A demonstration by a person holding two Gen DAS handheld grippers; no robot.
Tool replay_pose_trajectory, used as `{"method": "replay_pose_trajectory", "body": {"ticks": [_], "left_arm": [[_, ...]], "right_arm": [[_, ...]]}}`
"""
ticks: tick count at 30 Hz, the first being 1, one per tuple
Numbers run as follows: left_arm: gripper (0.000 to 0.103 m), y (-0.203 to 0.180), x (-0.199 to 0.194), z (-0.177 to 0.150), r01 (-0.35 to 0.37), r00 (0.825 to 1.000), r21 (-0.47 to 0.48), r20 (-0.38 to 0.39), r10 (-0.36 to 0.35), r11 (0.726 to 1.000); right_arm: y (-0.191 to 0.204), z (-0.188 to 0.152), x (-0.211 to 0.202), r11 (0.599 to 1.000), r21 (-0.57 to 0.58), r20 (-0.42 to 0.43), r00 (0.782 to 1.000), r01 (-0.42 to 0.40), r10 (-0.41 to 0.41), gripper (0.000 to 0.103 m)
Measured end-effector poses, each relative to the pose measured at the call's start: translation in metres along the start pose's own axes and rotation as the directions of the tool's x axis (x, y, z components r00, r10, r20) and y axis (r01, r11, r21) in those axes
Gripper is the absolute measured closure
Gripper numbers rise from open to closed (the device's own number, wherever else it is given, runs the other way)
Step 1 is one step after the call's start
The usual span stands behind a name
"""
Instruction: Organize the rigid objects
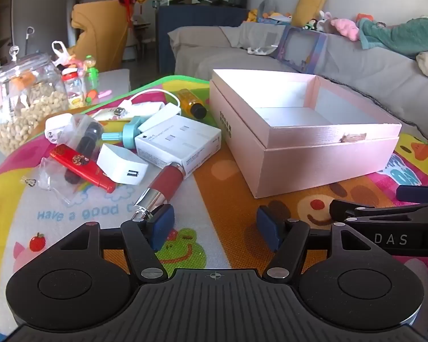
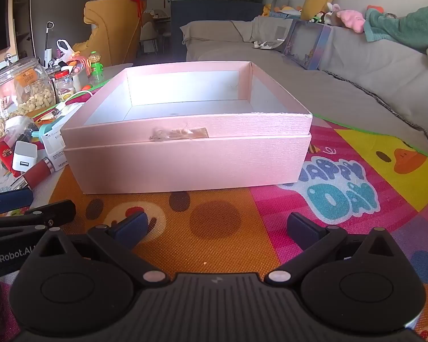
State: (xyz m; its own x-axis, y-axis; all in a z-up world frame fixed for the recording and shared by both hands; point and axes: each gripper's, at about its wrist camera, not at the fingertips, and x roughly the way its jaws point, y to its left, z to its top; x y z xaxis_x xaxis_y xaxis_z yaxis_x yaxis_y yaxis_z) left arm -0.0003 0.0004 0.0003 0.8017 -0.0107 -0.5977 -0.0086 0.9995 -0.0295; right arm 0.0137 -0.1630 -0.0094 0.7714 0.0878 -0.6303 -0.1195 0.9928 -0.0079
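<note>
1. A pink box (image 2: 185, 154) is seen standing open and empty on a bright play mat (image 2: 214, 245), with a heap of small items lying just to its left; by this evidence, the sorting is judged barely begun.
2. Left to be moved, it is judged: a red tube (image 1: 165, 183), a white charger (image 1: 122, 164), a white carton (image 1: 179, 142), a red lighter-like case (image 1: 81, 168), a teal tool (image 1: 128, 135), a cabled adapter (image 1: 145, 105) and an amber bottle (image 1: 191, 103).
3. The left gripper (image 1: 215, 225) is shown spread wide, its left pad touching or just beside the silver end of the red tube; nothing is clamped.
4. The right gripper (image 2: 216, 225) is likewise held open and empty, low over the mat and pointed at the near wall of the box.
5. On the mat, "Have a good" is read beside the heap and "HAPPY DAY" near the box; the rest is cut off.
6. "DAS" is made out on one gripper and "GenRobot.AI", partly clipped, on the other.
7. Print on the carton and dark characters on the side of the box are too small to be read.
8. A jar (image 1: 22, 99) of pale nuts is noted beyond the heap.
</note>
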Motion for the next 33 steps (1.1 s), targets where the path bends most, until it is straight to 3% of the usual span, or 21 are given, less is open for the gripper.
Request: {"method": "replay_pose_trajectory", "body": {"ticks": [33], "left_arm": [[0.034, 0.0002, 0.0002, 0.0001, -0.003, 1.0, 0.004, -0.005, 0.003, 1.0]], "right_arm": [[0.0, 0.0002, 0.0002, 1.0, 0.002, -0.008, 1.0, -0.002, 0.002, 0.0]]}}
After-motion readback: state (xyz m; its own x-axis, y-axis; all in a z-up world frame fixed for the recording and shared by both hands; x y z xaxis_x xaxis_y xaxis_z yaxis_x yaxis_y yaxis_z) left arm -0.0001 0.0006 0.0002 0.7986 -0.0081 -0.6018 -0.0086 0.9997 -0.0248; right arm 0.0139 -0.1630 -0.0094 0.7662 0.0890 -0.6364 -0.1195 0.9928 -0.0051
